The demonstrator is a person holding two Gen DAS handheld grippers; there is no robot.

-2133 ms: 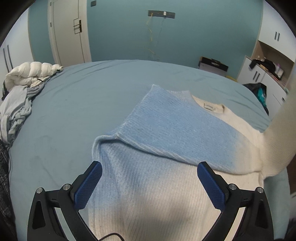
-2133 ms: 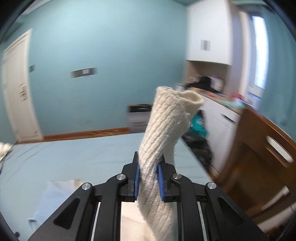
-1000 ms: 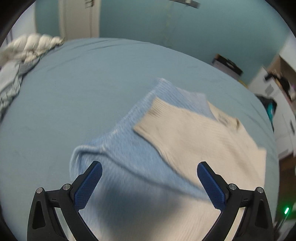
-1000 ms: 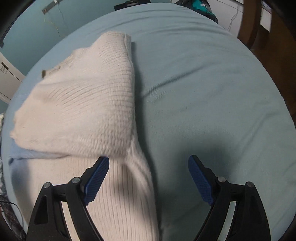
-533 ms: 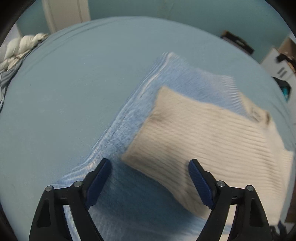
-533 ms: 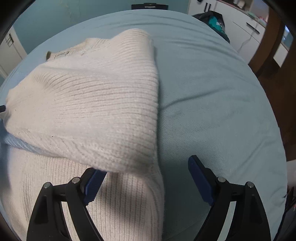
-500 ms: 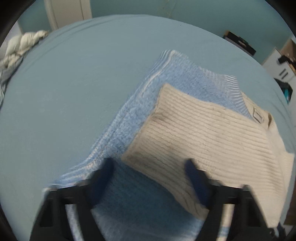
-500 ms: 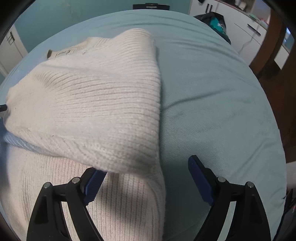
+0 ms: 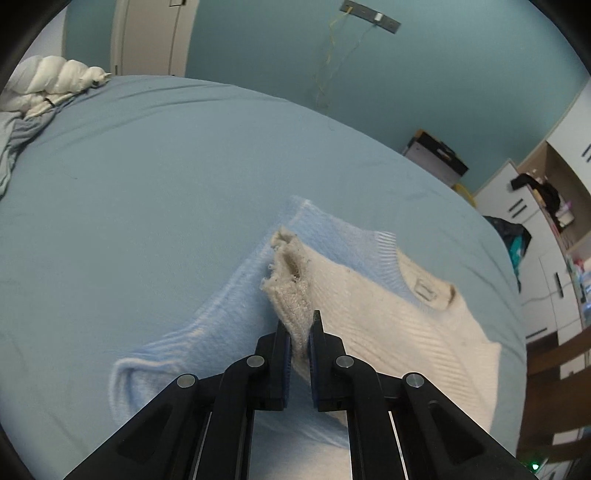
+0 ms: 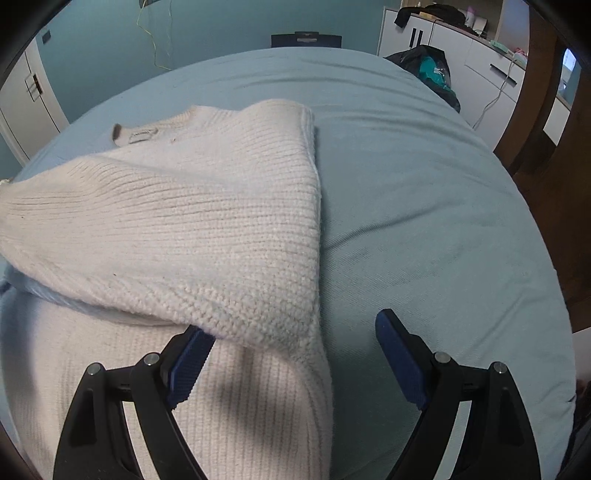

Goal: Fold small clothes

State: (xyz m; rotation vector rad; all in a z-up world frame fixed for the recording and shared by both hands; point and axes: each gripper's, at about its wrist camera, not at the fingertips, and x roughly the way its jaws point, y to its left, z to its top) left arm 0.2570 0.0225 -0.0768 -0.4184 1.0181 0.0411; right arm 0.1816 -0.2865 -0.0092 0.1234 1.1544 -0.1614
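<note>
Sweater cuff (image 9: 291, 291) between left hand-held gripper (image 9: 299, 332) pads

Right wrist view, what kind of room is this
Most likely a bedroom: a cream and pale blue knitted sweater lies on a wide bed with a light blue fitted sheet, and white cabinets with dark handles line the teal wall.
</note>
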